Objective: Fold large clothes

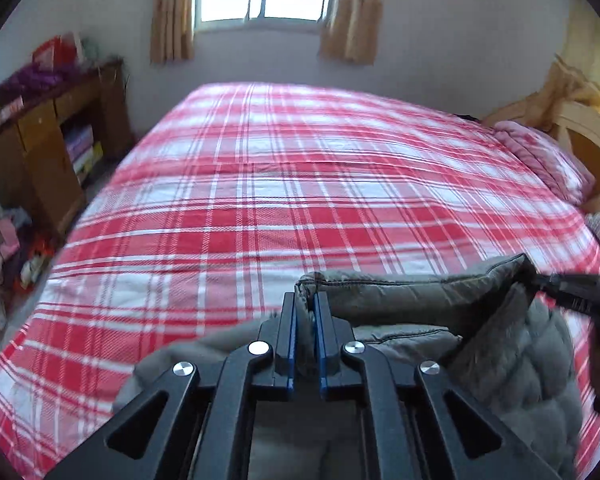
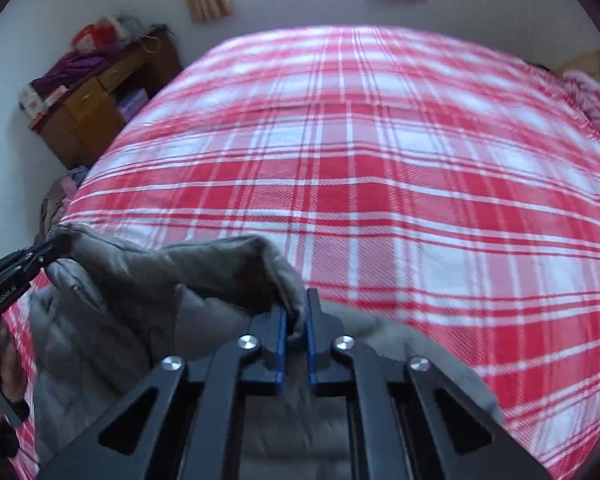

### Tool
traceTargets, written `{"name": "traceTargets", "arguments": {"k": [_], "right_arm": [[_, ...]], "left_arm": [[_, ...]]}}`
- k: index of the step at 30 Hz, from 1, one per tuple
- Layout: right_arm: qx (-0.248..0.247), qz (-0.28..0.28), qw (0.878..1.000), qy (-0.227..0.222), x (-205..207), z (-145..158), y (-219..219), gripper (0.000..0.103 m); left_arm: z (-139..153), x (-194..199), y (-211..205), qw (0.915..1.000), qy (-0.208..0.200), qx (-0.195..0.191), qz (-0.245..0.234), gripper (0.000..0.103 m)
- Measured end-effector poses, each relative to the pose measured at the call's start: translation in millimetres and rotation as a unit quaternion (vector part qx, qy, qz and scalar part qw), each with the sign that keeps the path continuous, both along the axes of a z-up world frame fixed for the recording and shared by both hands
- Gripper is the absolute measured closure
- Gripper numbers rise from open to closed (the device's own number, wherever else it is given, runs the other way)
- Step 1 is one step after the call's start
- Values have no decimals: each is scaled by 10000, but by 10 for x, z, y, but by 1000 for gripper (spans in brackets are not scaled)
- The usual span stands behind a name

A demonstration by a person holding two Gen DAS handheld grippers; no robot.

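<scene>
A grey quilted jacket (image 1: 512,344) hangs between my two grippers above the near edge of the bed (image 1: 300,184). My left gripper (image 1: 305,300) is shut on one corner of its stitched hem. My right gripper (image 2: 296,308) is shut on the other corner of the jacket (image 2: 140,280). The hem stretches taut between them. The right gripper also shows at the right edge of the left wrist view (image 1: 556,286), and the left gripper at the left edge of the right wrist view (image 2: 52,250). The lower part of the jacket is hidden below the grippers.
The bed has a red and white plaid sheet (image 2: 400,160). A pink blanket (image 1: 540,152) lies by the wooden headboard (image 1: 588,136) at the right. A wooden cabinet (image 1: 48,140) with clutter on it stands by the left wall, with clothes piled on the floor (image 1: 8,252).
</scene>
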State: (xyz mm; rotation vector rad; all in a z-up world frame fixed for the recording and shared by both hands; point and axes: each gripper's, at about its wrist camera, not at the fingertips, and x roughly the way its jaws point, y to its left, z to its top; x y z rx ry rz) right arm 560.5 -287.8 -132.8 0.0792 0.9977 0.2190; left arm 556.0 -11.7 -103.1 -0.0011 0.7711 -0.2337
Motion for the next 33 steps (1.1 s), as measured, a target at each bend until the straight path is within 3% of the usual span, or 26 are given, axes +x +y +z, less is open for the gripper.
{"name": "traceTargets", "arguments": {"k": [4,10,15,17,18,19,20,21,23,27,31,33], "right_arm": [[-62,130,9996,-223,-352,23,-47,97],[-388,138,9991,-96,-559,-428,-5,98],[-614,120,9980,-50,-538,-584,20,98],[-650,118,9978,-101,-549,-526,1,98],[-606,128,9980,-106,-551,-485,-28,94],[-525,134,9985,-97,-564,-454,-64,88],[-489,97,9987,-100,-583,-422,-102,70],[-483,20,9988,-116,-619,-369,-170,58],[-475,-37,9987,-186,-704,-257,-277,57],[-605,-289,9967,-465,-824,23,-382,57],[-270,-466,9940,-948,-749,292,-228,57],[-45,-329,9935,-1092,-657,283,18,57]], "left_arm": [[-212,-230,-38,9999,-1,155,-8,98],[-736,-233,-128,9982,372,440,152,98],[-624,-327,-159,9975,318,606,167,96],[-475,-400,-130,9972,304,647,203,91],[-387,-447,-109,9970,239,697,246,77],[-337,-474,-89,9966,175,742,299,50],[-239,-538,-48,9964,26,767,365,35],[-112,-614,5,9961,-204,744,438,15],[127,-728,106,9948,-650,568,532,12],[383,-570,138,9932,-799,218,817,12],[179,-205,-71,9922,-459,168,1144,12],[-104,-51,-222,9891,-325,595,1310,12]]}}
